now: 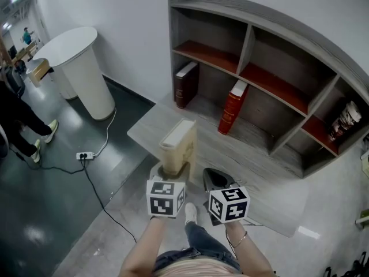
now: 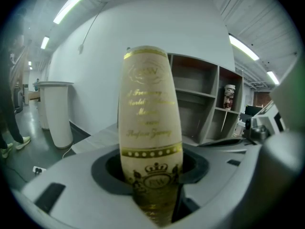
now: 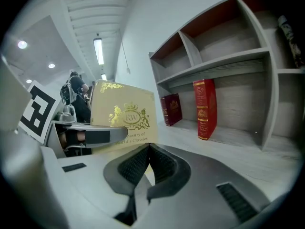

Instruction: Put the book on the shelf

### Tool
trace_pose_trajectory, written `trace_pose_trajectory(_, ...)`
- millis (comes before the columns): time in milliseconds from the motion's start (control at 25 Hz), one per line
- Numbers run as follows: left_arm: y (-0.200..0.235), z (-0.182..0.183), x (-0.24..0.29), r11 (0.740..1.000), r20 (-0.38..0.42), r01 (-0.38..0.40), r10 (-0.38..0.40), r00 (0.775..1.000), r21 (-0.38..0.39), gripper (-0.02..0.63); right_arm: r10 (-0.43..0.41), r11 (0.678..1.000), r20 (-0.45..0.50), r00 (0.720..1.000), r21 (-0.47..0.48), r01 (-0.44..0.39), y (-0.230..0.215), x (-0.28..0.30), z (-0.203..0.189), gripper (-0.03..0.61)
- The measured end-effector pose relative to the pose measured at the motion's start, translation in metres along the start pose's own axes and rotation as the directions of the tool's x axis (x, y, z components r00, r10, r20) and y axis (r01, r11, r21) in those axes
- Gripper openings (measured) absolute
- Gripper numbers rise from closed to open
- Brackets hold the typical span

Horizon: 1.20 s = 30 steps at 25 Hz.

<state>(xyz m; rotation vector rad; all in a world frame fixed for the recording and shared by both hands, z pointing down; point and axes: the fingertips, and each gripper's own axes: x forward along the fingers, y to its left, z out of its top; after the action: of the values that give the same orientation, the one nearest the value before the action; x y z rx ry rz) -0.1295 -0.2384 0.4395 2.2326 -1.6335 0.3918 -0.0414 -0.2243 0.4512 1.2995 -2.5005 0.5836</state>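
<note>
Left gripper (image 1: 173, 169) holds cream book (image 1: 179, 140); maroon book (image 1: 186, 84), red book (image 1: 232, 105) occupy shelf (image 1: 277, 90)

The cream book (image 3: 123, 116) cover carries a gold crest lettered "RW" above the partly covered line "…easury of World's Classics". Its spine (image 2: 149, 128) repeats "RW"; the script there is probably the same title.

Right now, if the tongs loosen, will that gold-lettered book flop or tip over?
Probably stiff, not floppy: the cream book stands straight above the left tongs without bending. It may tip, being tall and gripped only at its bottom.
</note>
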Motion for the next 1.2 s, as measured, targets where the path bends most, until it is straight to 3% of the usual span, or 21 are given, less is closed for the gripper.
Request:
trace_pose_trajectory(520,0.035,0.020,0.128,0.999,-0.053,0.005,-0.007,0.999,-0.034,0.229,-0.008,1.000,-0.104,0.995,0.020,0.010,-0.072,0.097,0.026,0.008)
trace_pose_trajectory(880,0.045,0.033,0.185,1.000,-0.064,0.021,-0.021,0.998,-0.001,0.229,-0.015,0.999,-0.163,0.987,0.047,0.023,-0.103,0.136,0.026,0.009)
trace_pose_trajectory(1200,0.048,0.048,0.215,0.998,-0.022,0.037,-0.036,0.999,0.046,0.229,-0.034,0.997,-0.188,0.982,0.064,0.046,-0.116,0.150,0.024,0.009)
